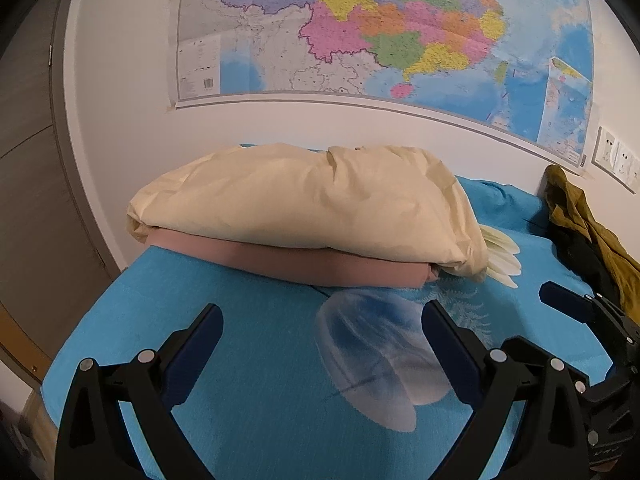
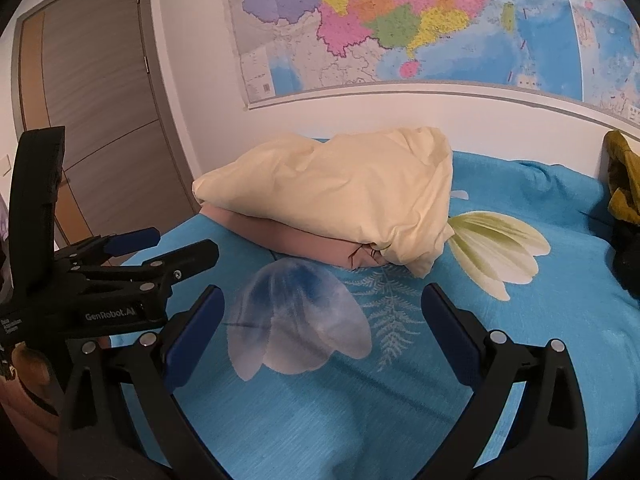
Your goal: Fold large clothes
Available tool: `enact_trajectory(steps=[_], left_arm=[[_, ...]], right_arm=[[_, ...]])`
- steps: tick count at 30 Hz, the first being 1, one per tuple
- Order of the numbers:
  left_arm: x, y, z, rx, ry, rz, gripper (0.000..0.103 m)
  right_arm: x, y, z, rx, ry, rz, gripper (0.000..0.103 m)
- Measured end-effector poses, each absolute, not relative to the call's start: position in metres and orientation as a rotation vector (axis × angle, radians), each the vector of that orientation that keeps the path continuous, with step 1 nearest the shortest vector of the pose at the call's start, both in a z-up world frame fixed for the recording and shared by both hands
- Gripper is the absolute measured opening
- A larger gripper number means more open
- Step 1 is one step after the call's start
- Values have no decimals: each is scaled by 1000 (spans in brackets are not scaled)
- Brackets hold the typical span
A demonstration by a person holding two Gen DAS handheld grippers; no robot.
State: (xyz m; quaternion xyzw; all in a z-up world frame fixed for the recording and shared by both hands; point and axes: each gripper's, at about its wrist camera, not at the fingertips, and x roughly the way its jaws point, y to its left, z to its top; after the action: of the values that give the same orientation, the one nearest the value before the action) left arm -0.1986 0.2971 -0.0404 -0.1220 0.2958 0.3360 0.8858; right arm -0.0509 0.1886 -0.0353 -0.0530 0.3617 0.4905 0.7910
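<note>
A folded cream garment (image 1: 304, 208) lies on top of a folded pink garment (image 1: 320, 266) at the far side of the blue bed (image 1: 260, 400). The same stack shows in the right wrist view, cream (image 2: 332, 196) over pink (image 2: 304, 246). My left gripper (image 1: 322, 316) is open and empty, hovering over the bed in front of the stack. My right gripper (image 2: 322, 300) is open and empty, also in front of the stack. The left gripper also shows at the left of the right wrist view (image 2: 182, 246), and one finger of the right gripper shows at the right of the left wrist view (image 1: 568, 296).
A heap of mustard and black clothes (image 1: 588, 232) lies at the bed's far right, also seen in the right wrist view (image 2: 624, 200). A wall map (image 1: 380, 28) hangs behind the bed. A grey door (image 2: 100, 120) stands to the left. Wall sockets (image 1: 616, 158) sit at the right.
</note>
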Motion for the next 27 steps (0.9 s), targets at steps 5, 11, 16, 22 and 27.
enact_trajectory(steps=[5, 11, 16, 22, 27], left_arm=[[-203, 295, -41, -250, 615, 706, 96], [-207, 293, -42, -244, 616, 719, 96], [-211, 293, -41, -242, 610, 734, 96], [-210, 296, -42, -245, 618, 731, 96], [-209, 297, -41, -244, 619, 731, 96]], right_arm=[[-55, 188, -34, -119, 779, 1058, 97], [-59, 186, -33, -116, 775, 1053, 97], [-61, 184, -34, -112, 777, 1055, 97], [-62, 184, -34, -112, 776, 1053, 97], [-63, 183, -34, -110, 780, 1048, 97]])
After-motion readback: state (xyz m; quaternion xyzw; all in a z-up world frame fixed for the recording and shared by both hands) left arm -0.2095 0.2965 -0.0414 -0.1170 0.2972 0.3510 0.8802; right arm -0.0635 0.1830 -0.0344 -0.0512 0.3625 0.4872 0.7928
